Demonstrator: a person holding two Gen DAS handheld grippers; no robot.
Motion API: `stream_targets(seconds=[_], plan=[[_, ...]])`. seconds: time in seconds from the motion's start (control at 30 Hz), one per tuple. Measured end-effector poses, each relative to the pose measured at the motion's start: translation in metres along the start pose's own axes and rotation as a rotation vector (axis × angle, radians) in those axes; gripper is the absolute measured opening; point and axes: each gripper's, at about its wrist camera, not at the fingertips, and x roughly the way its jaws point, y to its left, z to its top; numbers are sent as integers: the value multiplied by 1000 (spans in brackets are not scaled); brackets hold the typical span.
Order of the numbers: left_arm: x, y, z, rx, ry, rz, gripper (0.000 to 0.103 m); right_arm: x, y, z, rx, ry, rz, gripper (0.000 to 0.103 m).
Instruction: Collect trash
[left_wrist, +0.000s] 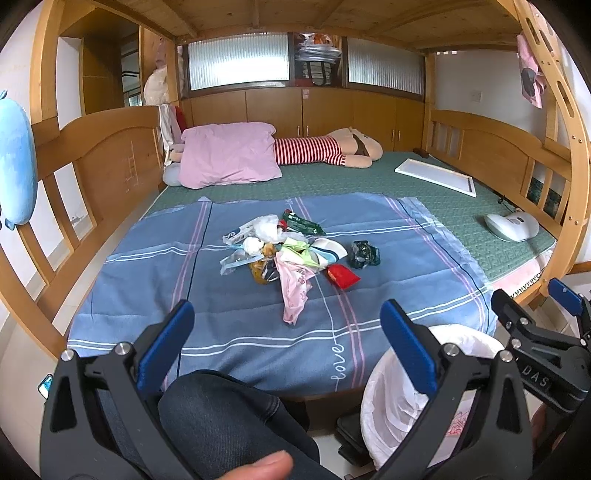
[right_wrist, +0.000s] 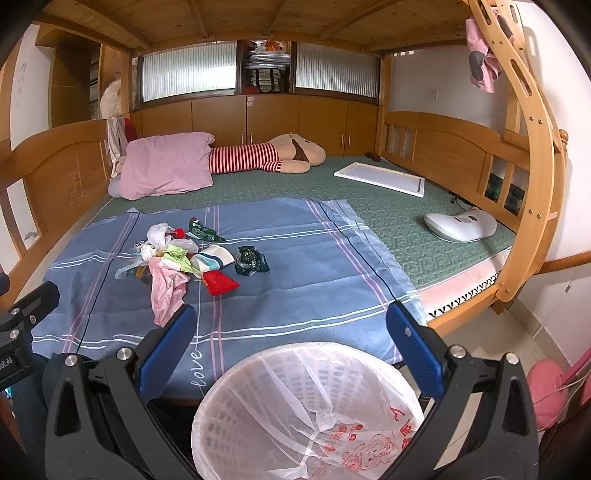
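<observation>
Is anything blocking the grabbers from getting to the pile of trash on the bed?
Nothing visible does. The trash pile lies in the open on the blue blanket, with only bare blanket between it and the open left gripper and right gripper. The lined bin sits below the right gripper, beside the bed, not in the path.

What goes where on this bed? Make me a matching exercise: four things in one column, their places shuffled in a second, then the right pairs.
Things:
1. pink pillow
2. white frame
3. trash pile
4. bin

Places:
A. on the blue blanket
B. on the floor at the bed's near edge
C. beside the striped plush toy
D. flat on the green mat, far right

Pairs: 1-C, 2-D, 3-A, 4-B
</observation>
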Motion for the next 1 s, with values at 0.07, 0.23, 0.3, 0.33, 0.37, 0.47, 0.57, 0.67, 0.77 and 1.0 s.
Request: stream_targets(seconds=[0.07,0.23,0.3,0.33,0.37,0.47,0.57,0.67,0.77,1.0], plan=[[0,1,-1,-1,1,0,100,-1,0,0,2,0,1,100],[2,0,-1,-3,0,2,100,-1,0,-1,2,0,2,100],[2,0,-1,-3,-1,3,100,0,0,0,2,1,2,100],[2,0,-1,-3,-1,3,100,-1,1,0,1,0,1,100],[2,-1,-1,-3,1,3,100,0,0,0,1,0,0,100],[2,0,-1,-5,3,4,100,0,0,0,1,1,2,100],[0,-1,-2,-5,1,5,100,-1,0,0,1,0,3,100],[1,-2,-1,-5,2,6,100,0,0,0,-1,-1,1,100],[1,-1,-1,-6,4,5,100,1,1,-1,-1,0,0,100],[-1,-1,-2,-8,5,5,100,1,1,-1,-2,1,0,100]])
